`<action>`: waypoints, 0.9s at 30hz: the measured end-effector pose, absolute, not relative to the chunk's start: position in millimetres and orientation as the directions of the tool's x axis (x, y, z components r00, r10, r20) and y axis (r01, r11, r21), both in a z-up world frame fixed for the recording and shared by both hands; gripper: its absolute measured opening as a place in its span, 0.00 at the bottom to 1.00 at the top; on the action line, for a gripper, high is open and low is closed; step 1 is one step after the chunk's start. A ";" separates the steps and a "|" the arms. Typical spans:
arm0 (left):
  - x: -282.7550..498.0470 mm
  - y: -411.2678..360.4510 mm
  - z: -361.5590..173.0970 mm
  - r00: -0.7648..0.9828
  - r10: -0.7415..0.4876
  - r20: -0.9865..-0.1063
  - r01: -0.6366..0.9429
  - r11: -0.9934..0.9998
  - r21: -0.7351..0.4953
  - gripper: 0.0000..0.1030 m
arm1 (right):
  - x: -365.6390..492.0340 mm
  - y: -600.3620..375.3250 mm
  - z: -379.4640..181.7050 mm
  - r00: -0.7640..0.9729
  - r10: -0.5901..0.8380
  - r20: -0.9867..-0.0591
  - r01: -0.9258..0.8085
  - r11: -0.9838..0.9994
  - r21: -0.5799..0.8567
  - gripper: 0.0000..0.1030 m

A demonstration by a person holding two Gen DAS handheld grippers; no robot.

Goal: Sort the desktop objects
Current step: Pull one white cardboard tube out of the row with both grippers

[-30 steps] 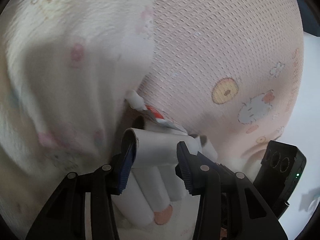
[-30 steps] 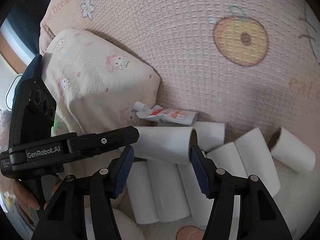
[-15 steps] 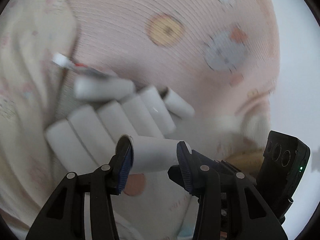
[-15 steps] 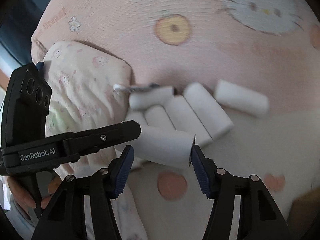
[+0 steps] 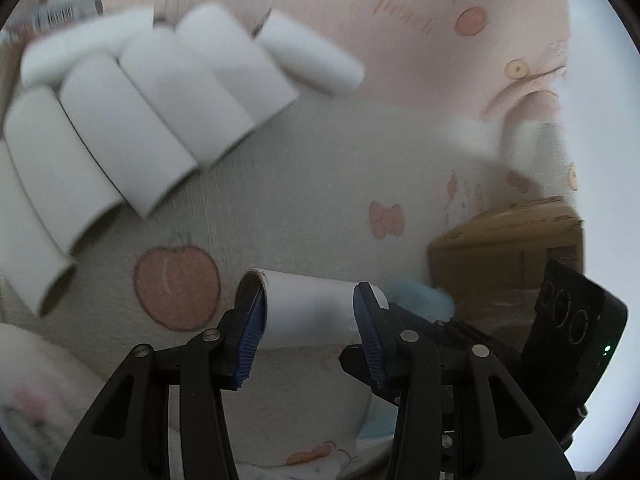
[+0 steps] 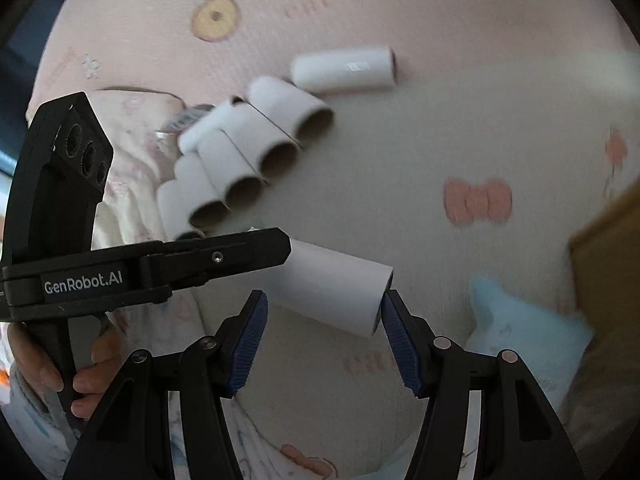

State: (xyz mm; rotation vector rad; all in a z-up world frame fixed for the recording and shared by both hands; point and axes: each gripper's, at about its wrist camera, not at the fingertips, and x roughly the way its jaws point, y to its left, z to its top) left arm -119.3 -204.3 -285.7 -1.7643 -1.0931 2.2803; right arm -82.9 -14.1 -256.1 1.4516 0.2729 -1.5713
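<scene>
A white cardboard tube [image 5: 308,308] hangs over the cloth, with my left gripper [image 5: 309,296] shut on it. In the right wrist view the same tube [image 6: 336,288] lies across the tips of my right gripper [image 6: 323,298]. The right pad rests against its open end and the left pad sits close by the other end. My left gripper [image 6: 286,246] comes in from the left and clamps that end. Several more white tubes [image 5: 152,112] lie side by side in a pile [image 6: 256,152] farther back.
A pink cartoon-print cloth [image 5: 320,200] covers the whole surface. A brown cardboard box [image 5: 508,248] stands at the right [image 6: 608,248], with a light blue soft item [image 6: 528,332] beside it. A small toothpaste tube [image 6: 188,116] lies behind the pile. A hand [image 6: 92,376] holds the left tool.
Both grippers have carried the tube away from the pile, which has slid up and left in both views. The cardboard box and the blue item have come into view at the right.
</scene>
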 end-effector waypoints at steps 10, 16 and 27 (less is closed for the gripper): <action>-113.9 -205.3 -305.6 -0.347 0.490 -0.800 0.403 -0.692 -0.599 0.48 | -70.3 -22.1 -291.6 0.129 -0.439 -0.889 0.768 -0.523 0.370 0.70; -111.6 -205.9 -303.4 -0.346 0.476 -0.809 0.401 -0.704 -0.586 0.51 | -64.1 -29.0 -293.7 0.129 -0.437 -0.890 0.773 -0.518 0.366 0.82; -92.8 -210.6 -261.8 -0.457 0.333 -0.825 0.394 -0.756 -0.523 0.51 | -81.8 4.1 -256.3 0.099 -0.461 -0.882 0.685 -0.611 0.396 0.81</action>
